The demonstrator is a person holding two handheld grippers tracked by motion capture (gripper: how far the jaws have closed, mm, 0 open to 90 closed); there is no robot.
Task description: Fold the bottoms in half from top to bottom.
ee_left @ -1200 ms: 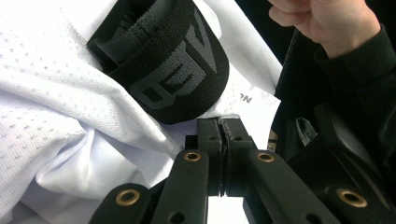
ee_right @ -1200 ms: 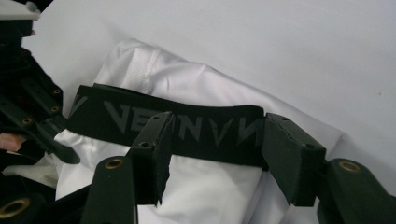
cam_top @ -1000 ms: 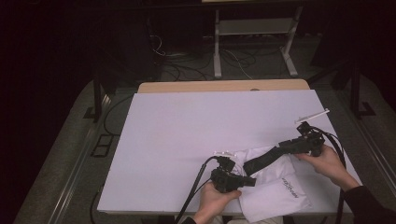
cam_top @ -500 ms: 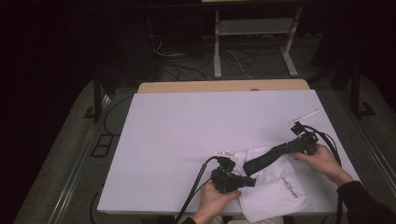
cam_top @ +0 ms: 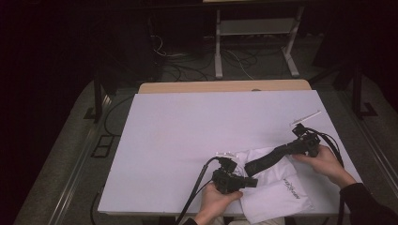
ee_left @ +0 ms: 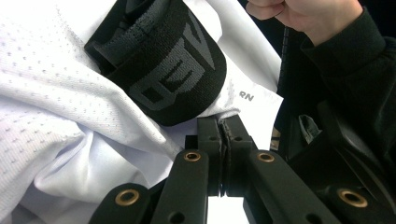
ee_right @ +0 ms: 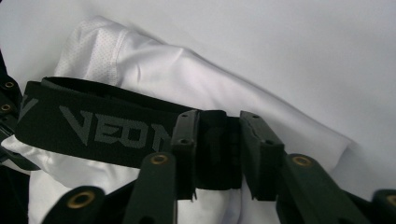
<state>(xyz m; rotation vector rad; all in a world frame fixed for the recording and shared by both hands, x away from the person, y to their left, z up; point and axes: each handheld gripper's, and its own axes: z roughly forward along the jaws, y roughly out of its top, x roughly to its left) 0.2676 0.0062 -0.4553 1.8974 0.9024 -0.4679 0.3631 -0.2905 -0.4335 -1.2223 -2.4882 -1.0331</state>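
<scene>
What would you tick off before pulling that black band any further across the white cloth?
1. Left tongs shut on white mesh garment: ok, jaws pressed together with cloth pinched.
2. Right tongs around black elastic waistband with grey lettering: ok; jaws just closing, band between them.
3. Right pads pressing firmly: cannot tell.
4. Waistband stretched between the hands: ok in high view.
5. Garment fully on white table: not ok, its corner reaches the near edge.
</scene>
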